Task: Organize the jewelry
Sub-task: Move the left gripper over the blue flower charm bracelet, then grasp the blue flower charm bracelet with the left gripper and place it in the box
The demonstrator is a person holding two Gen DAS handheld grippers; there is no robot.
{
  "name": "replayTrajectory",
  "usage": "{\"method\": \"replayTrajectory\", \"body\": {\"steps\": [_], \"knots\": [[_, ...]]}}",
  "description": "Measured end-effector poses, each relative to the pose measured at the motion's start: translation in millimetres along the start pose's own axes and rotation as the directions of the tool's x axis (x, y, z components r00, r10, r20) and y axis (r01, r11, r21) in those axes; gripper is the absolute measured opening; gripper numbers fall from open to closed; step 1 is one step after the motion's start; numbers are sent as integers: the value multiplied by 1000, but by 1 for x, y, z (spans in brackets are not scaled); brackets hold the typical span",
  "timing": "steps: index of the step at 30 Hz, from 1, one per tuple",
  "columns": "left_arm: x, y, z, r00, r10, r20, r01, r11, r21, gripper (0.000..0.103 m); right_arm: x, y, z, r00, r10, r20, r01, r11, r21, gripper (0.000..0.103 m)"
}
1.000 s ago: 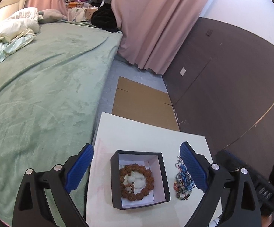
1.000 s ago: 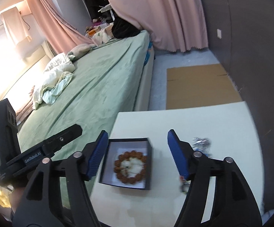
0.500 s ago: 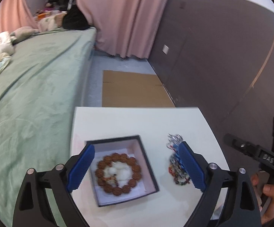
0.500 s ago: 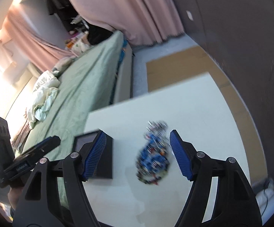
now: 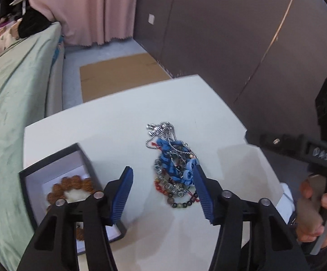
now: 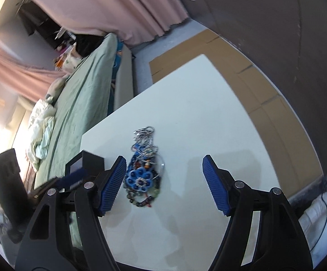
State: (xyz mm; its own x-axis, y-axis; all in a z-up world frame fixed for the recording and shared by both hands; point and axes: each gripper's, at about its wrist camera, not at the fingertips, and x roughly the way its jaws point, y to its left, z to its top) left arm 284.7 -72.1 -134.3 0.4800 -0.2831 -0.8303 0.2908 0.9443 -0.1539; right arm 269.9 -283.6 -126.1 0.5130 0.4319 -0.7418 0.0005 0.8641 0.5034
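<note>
Both tongs gape over a jewelry heap on the white worktop.

Left wrist view: the left tongs (image 5: 163, 194) stand wide open, empty, straddling the near end of the jewelry heap (image 5: 174, 164), a tangle of silver chain, blue pieces and bead strands; the black box (image 5: 50, 169) with a brown bead bracelet (image 5: 71, 186) lies left of the heap.
Right wrist view: the right tongs (image 6: 164, 184) are spread wide, holding nothing; the heap (image 6: 144, 169) lies just beside their left finger.

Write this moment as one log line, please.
left gripper: open, over jewelry pile | right gripper: open | bracelet in box
</note>
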Motion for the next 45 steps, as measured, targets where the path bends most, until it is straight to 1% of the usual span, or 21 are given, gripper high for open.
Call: {"method": "replayTrajectory", "body": {"steps": [2,5,7,14,17,19,20,21,22,24,26,31,33,37,40,45], "knots": [[8,-7,3,1000,1,-12,-1,1000,23,52,-4,-8,3,1000,0,11,0,999,36,71],[22,-22,8,1000,20,-24,-18,996,89,52,-13,-16,5,1000,1,31,-3,998,64,72],[30,-29,9,999,29,-32,-25,991,130,52,-16,-20,6,999,-1,38,-2,997,75,75],[62,-49,3,996,48,-78,-29,973,230,52,-24,-26,8,998,-4,57,0,997,81,77],[74,-51,-6,992,72,-99,-42,962,271,52,-22,-26,9,999,-5,45,2,997,79,77],[78,-55,-11,990,107,-87,-75,946,317,51,-19,-25,9,999,-4,36,2,997,78,77],[80,-56,-12,990,120,-80,-87,939,333,46,-18,-25,10,999,-3,34,0,997,77,77],[80,-54,-12,989,129,-71,-98,938,333,40,-17,-24,10,999,-2,32,-1,997,74,77],[80,-52,-12,988,134,-72,-104,941,322,36,-16,-22,10,1000,0,29,-2,998,70,77],[77,-46,-9,989,132,-73,-104,949,298,23,-15,-21,9,1000,2,26,-4,998,64,77],[72,-42,-7,991,117,-69,-93,955,282,17,-14,-19,9,1000,3,23,-4,998,59,77],[51,-37,-4,997,62,-52,-48,971,234,16,-14,-21,7,1000,-12,25,10,999,52,77],[40,-31,-1,999,22,-47,-12,980,200,16,-14,-21,6,1000,-13,25,12,999,52,77],[21,-22,5,999,-30,-19,33,987,156,16,-11,-17,5,1000,-14,19,13,999,44,77],[4,-13,10,997,-82,8,81,991,110,16,-8,-12,4,1000,-15,12,14,999,31,77],[-20,-3,17,993,-105,61,101,993,65,16,-1,-5,3,1000,-16,-3,16,1000,10,77]]}}
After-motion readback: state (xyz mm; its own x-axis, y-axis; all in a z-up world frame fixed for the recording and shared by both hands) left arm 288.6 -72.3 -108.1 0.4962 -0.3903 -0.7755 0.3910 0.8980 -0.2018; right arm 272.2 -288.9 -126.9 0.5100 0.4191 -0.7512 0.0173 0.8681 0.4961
